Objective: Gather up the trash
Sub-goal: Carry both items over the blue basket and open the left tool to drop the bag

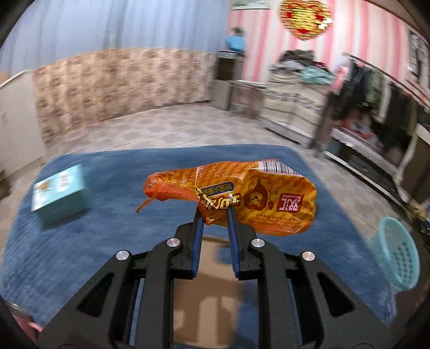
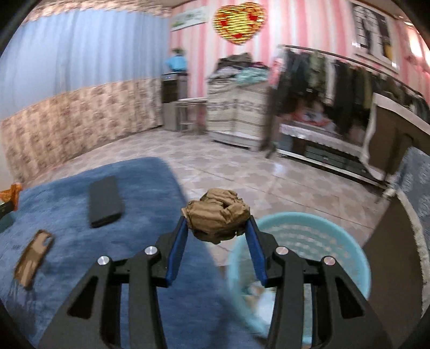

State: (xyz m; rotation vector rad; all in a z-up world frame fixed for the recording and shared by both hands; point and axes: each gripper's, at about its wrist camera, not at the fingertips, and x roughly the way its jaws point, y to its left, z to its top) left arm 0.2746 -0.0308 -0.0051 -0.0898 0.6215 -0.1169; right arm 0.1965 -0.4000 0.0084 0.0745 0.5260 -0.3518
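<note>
Mid-collection, with right gripper (image 2: 216,224) clamped on crumpled brown paper (image 2: 217,216) near the rim of the teal basket (image 2: 336,241), left gripper (image 1: 215,213) pinching orange snack wrapper (image 1: 242,196) above blue rug (image 1: 80,241); next, likely release over basket.

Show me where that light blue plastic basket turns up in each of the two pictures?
Left wrist view: the basket sits at the far right edge, beside the blue rug.
Right wrist view: the basket fills the lower right, just beyond the right tongs holding a paper ball.
Shared landmark: the heart ornament on the striped wall.
</note>
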